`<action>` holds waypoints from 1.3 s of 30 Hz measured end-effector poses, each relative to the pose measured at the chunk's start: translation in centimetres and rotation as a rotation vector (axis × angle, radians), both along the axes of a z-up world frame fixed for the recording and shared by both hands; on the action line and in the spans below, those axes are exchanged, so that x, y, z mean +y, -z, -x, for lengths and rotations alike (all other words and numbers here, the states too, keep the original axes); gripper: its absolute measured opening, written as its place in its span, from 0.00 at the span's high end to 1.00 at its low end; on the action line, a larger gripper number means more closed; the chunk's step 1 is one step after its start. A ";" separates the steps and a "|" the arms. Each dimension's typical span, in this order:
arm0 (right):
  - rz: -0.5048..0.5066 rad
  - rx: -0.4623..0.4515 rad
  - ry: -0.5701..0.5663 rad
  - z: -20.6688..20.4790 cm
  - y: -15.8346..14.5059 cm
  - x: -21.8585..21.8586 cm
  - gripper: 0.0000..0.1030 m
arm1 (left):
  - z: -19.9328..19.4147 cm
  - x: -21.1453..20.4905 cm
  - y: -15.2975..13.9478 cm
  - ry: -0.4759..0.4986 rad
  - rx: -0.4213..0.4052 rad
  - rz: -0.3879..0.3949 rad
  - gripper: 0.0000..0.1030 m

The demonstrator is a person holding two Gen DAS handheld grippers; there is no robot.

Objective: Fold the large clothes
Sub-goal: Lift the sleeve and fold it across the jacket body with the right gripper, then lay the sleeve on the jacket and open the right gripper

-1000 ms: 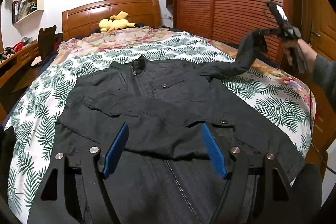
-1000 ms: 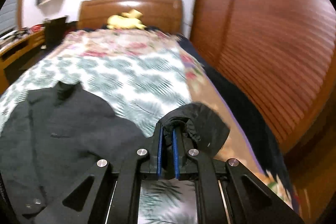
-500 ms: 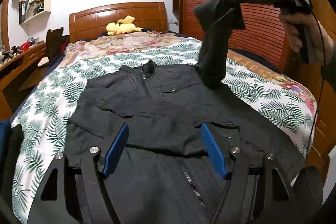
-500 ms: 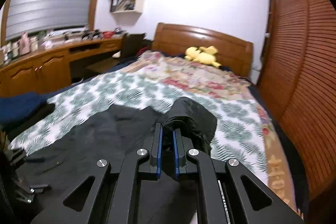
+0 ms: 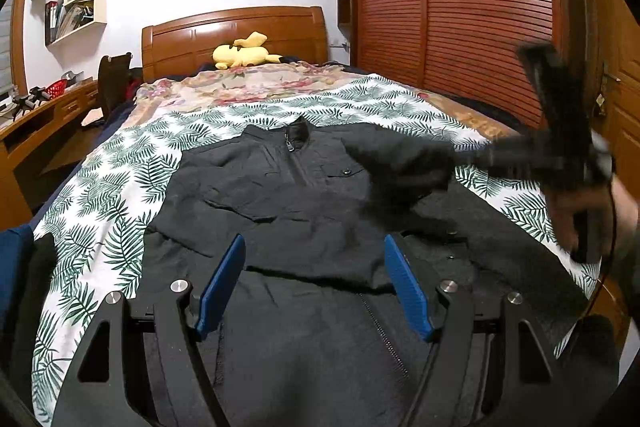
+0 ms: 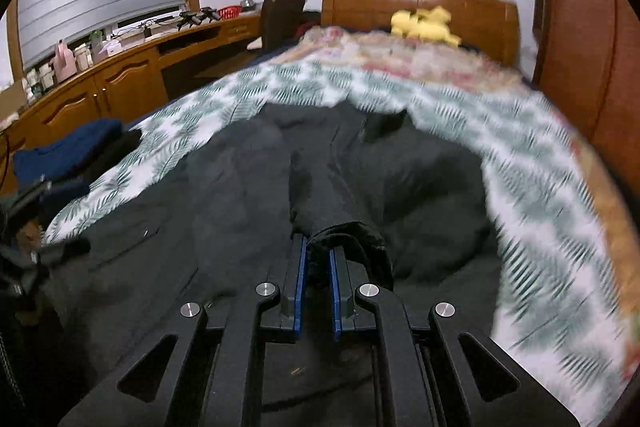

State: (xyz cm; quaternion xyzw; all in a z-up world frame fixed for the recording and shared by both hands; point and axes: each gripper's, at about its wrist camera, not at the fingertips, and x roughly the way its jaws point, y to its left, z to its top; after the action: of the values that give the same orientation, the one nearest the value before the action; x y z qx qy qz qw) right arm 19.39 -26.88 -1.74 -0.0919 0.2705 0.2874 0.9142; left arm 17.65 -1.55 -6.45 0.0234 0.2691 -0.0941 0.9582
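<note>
A black zip jacket point(image 5: 288, 219) lies face up on the bed, collar toward the headboard. One sleeve lies folded across its chest. My left gripper point(image 5: 314, 267) hovers open over the jacket's lower front, nothing between its blue pads. My right gripper point(image 6: 318, 259) is shut on the cuff of the other sleeve point(image 6: 320, 199) and holds it low over the jacket's body. In the left wrist view that gripper point(image 5: 460, 159) is a blur at the right, a hand point(image 5: 592, 211) behind it, the sleeve point(image 5: 400, 163) trailing across the chest.
The leaf-print bedspread point(image 5: 120, 187) covers the bed, a yellow plush toy point(image 5: 244, 55) by the wooden headboard point(image 5: 240, 35). A slatted wardrobe point(image 5: 460, 7) stands right of the bed. A desk point(image 6: 120, 75) and folded dark-blue clothes point(image 6: 64, 155) are left.
My right gripper has swung the sleeve from the bed's right side, up and over, then down across the jacket's chest. The left gripper has stayed open over the hem.
</note>
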 end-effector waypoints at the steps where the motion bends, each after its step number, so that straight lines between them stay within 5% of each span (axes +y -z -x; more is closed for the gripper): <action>1: 0.003 0.022 -0.004 0.0 0.8 0.1 0.88 | 0.0 0.0 0.1 0.000 0.002 -0.002 0.30; 4: 0.032 0.048 -0.001 -0.1 2.2 0.5 0.83 | 0.0 0.0 0.2 0.001 0.004 -0.008 0.30; 9: 0.120 -0.007 0.074 0.4 3.0 0.9 0.54 | -0.1 -0.1 0.4 0.000 0.011 -0.013 0.30; 25: -0.007 -0.021 0.212 -1.4 4.8 -4.2 0.53 | -1.8 -3.8 2.8 0.062 0.085 -0.017 0.30; 29: -0.009 -0.015 0.214 -0.7 6.0 -4.4 0.53 | -2.3 -5.5 3.1 0.102 0.109 -0.013 0.40; 39: -0.053 0.002 0.212 1.4 6.9 -7.6 0.53 | -5.3 -10.9 3.0 0.136 0.144 -0.077 0.43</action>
State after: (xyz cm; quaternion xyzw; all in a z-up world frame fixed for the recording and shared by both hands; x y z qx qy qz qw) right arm 18.02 -34.47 -8.59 -0.0381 0.2718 0.1962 0.9414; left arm 22.96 -12.49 -9.48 0.0718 0.3384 -0.1501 0.9262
